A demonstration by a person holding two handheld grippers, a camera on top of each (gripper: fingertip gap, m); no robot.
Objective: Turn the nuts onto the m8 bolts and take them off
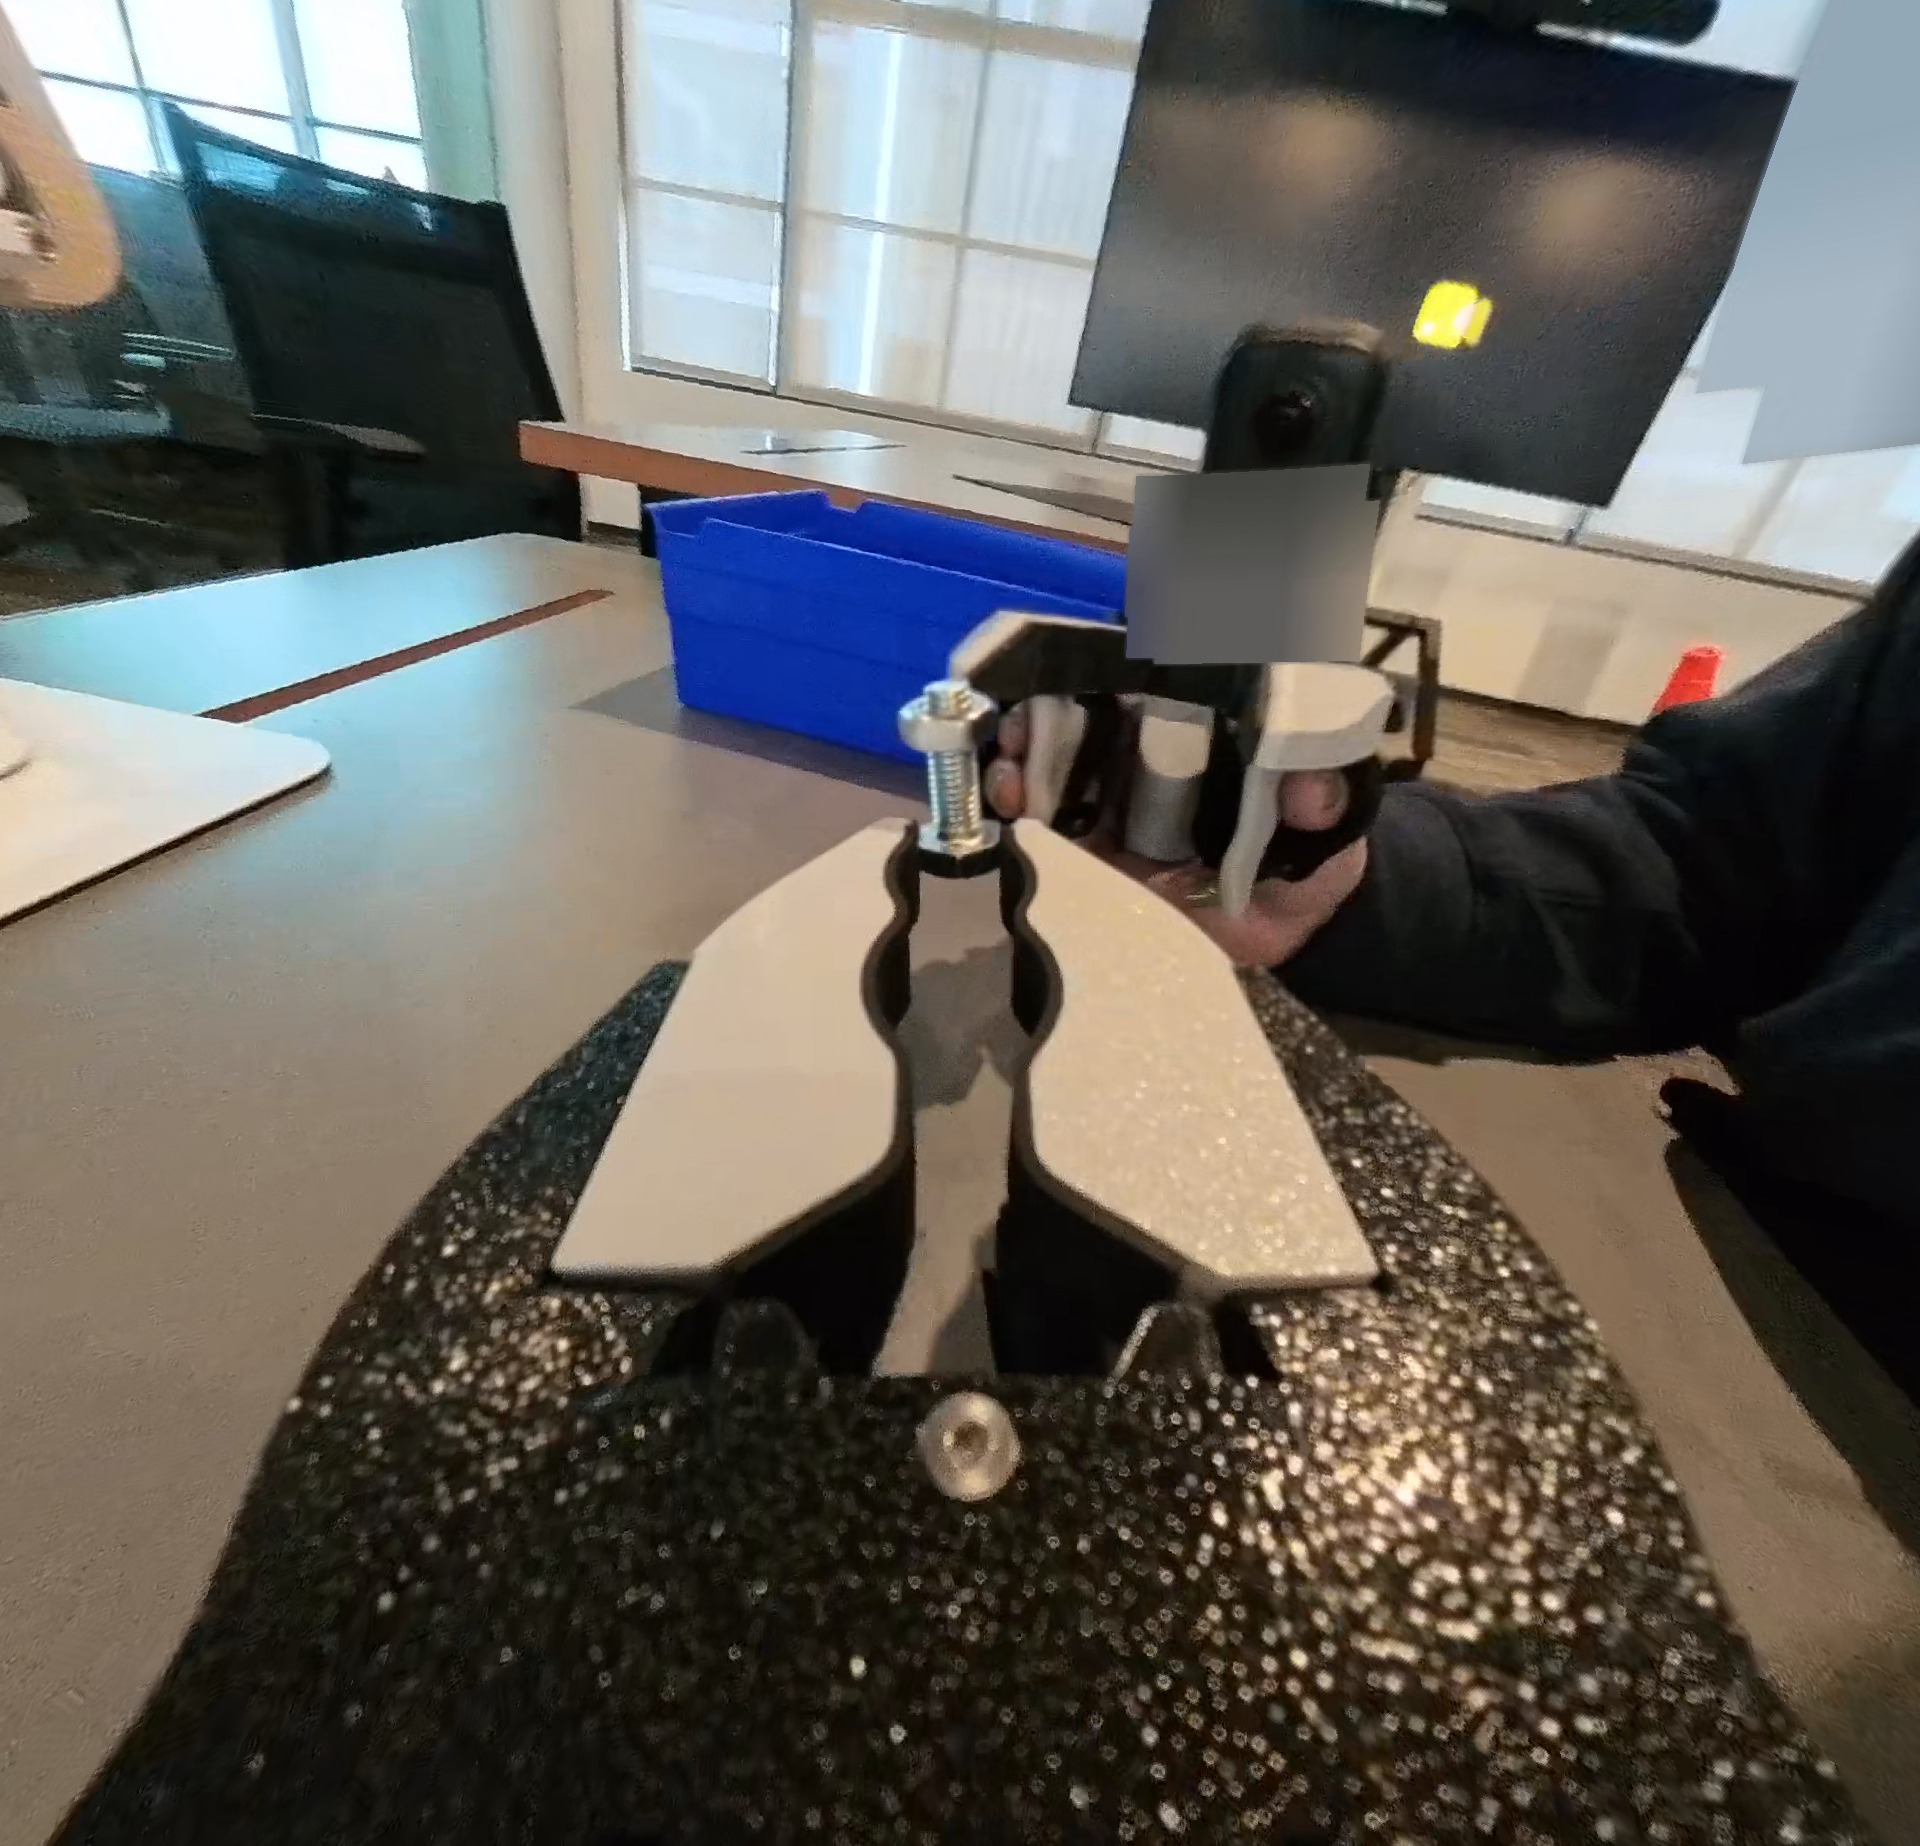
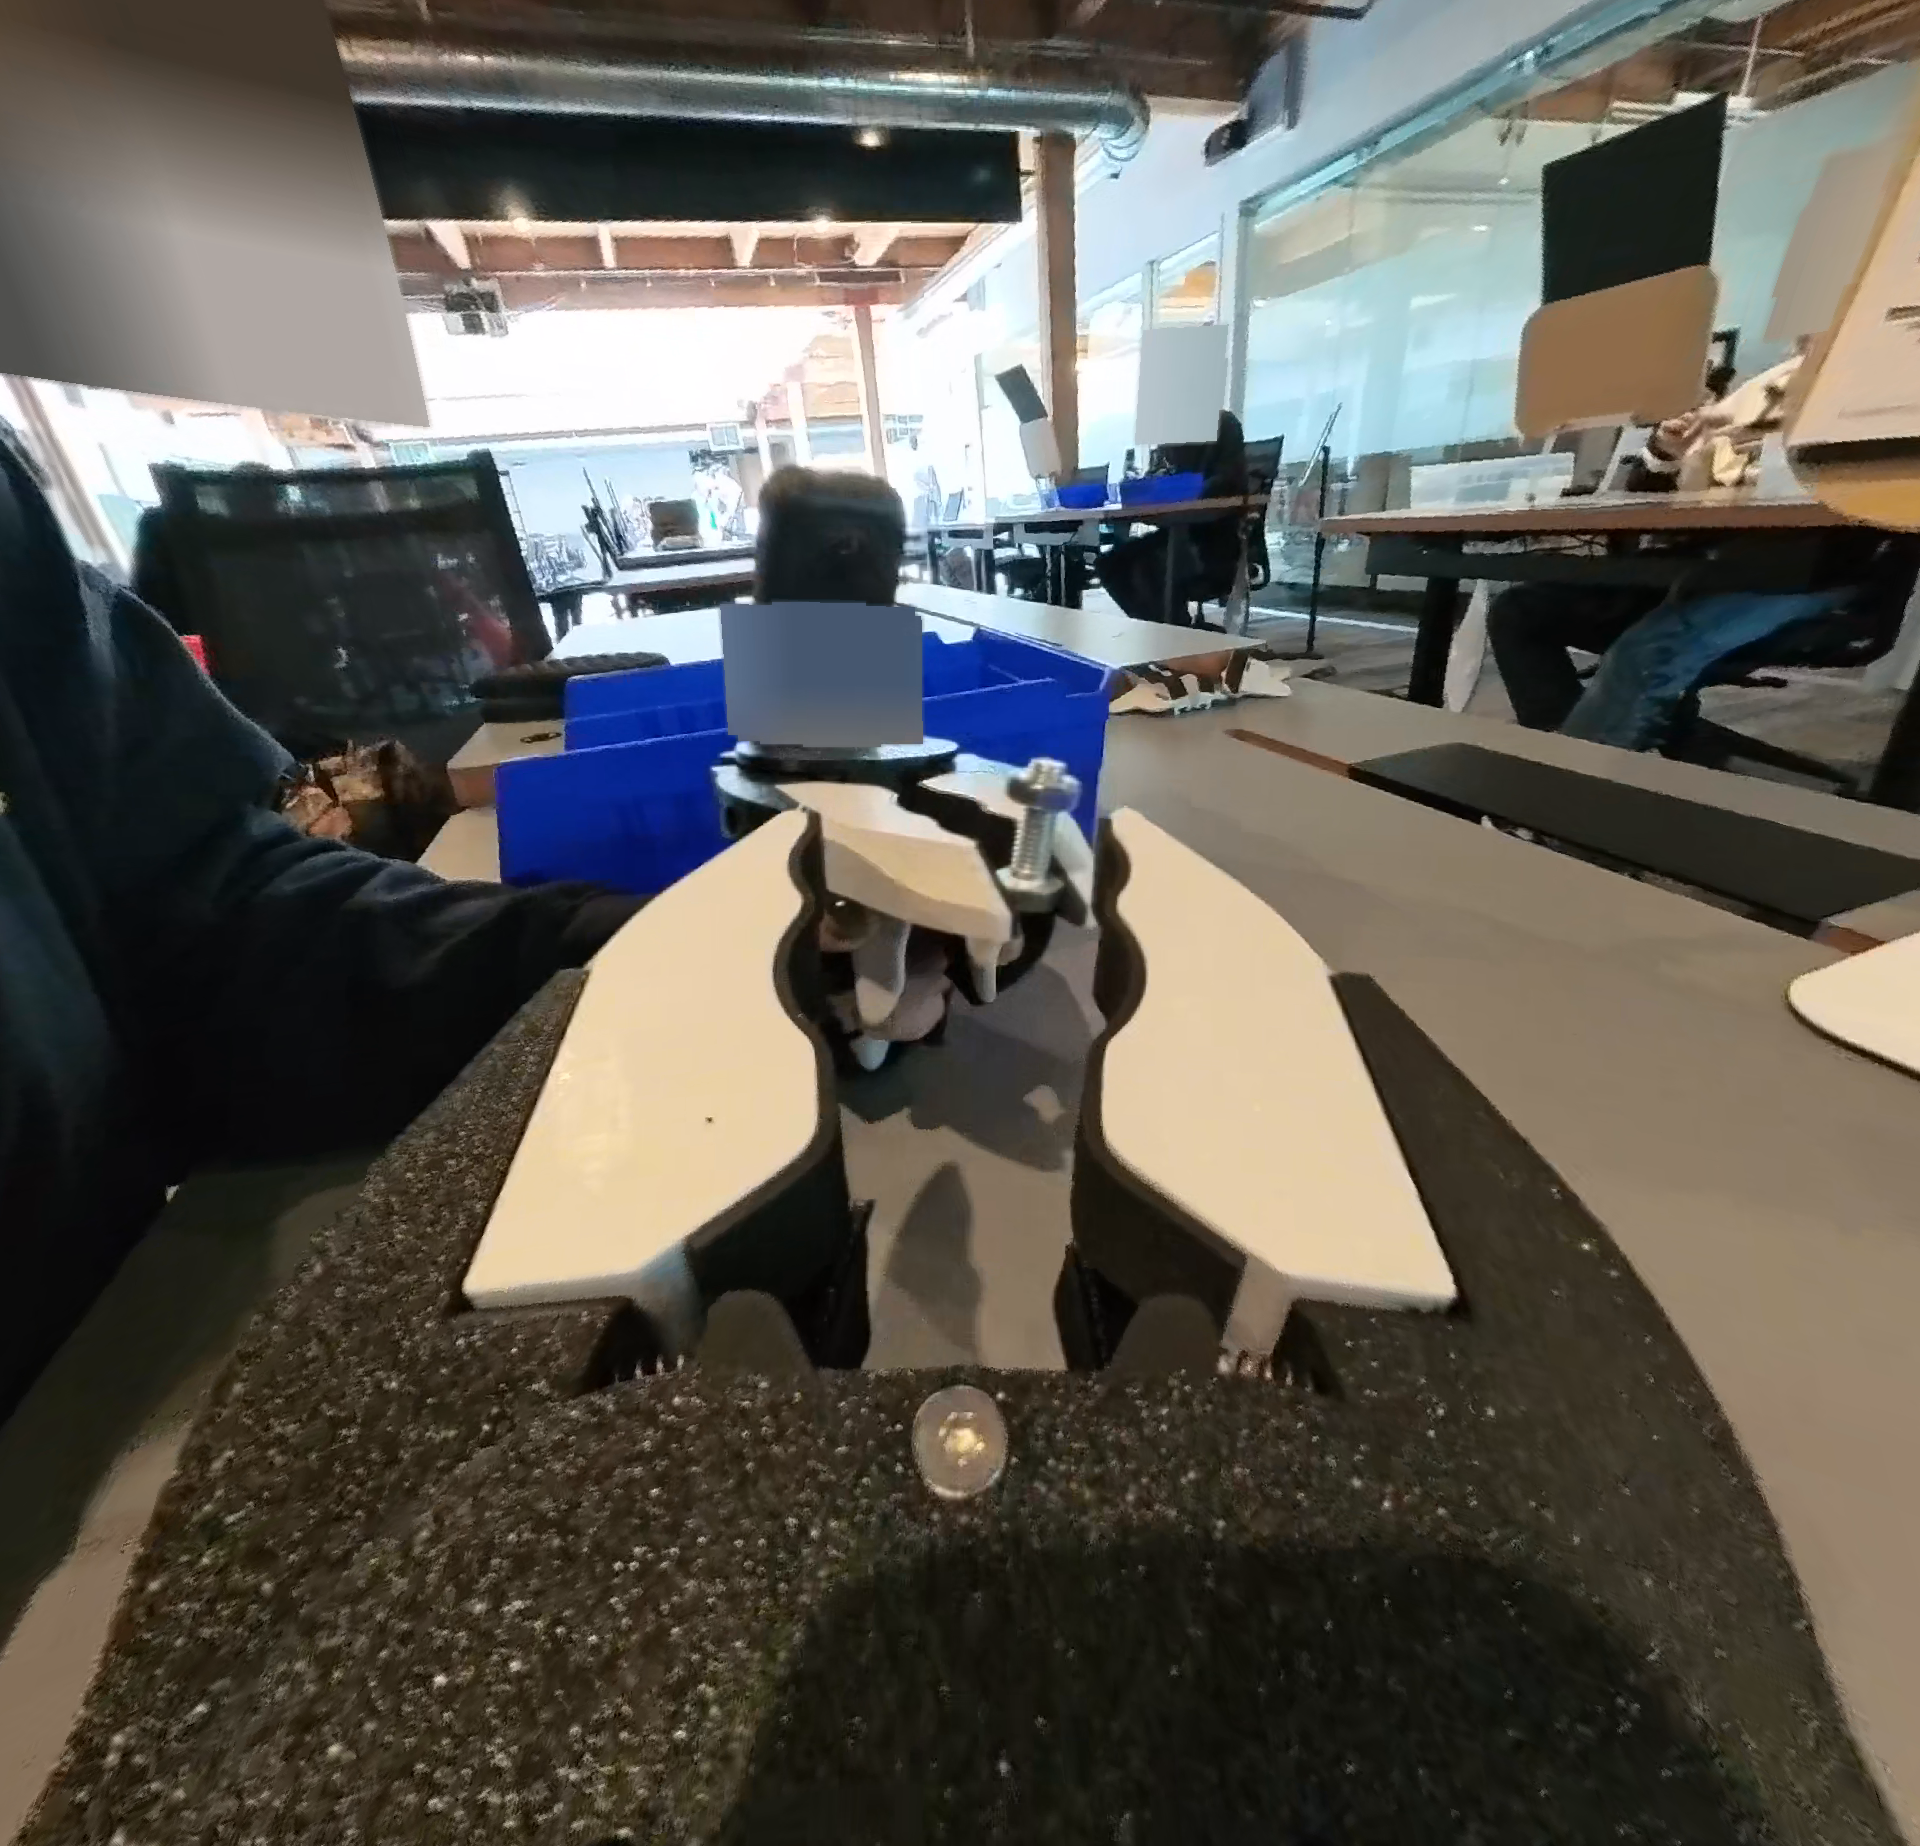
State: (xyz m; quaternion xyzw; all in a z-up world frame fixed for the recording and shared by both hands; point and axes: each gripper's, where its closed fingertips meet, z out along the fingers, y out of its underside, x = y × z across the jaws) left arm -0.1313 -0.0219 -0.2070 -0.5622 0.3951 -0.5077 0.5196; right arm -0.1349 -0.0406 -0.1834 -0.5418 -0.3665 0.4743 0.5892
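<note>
Bolt (image 1: 954,788) stands upright, hex head down, clamped at the head between the two fingertips (image 1: 883,851) of the left gripper (image 1: 958,854). Threaded shank points up and is bare below the nut. Judgement: gripping by the head keeps the bolt from spinning and leaves the threads open for turning.

Nut (image 1: 948,724) sits near the top of the shank; only the bolt's tip shows above it. Judgement: it is barely threaded on, either just started or nearly off; cannot tell which.

Appearance: bolt and nut are both bright silver metal with coarse, visible threads. The bolt's hex head looks dark on its underside where the fingertips meet it.

Right gripper (image 2: 951,861) is just beside the bolt, facing the left gripper, fingers (image 2: 1143,861) spread wide with nothing between them. In its own view the bolt lies toward its right finger, apart from it. Judgement: set to come in on the nut.

Behind the bolt: a blue bin (image 1: 862,633) on the grey table (image 1: 468,861).
</note>
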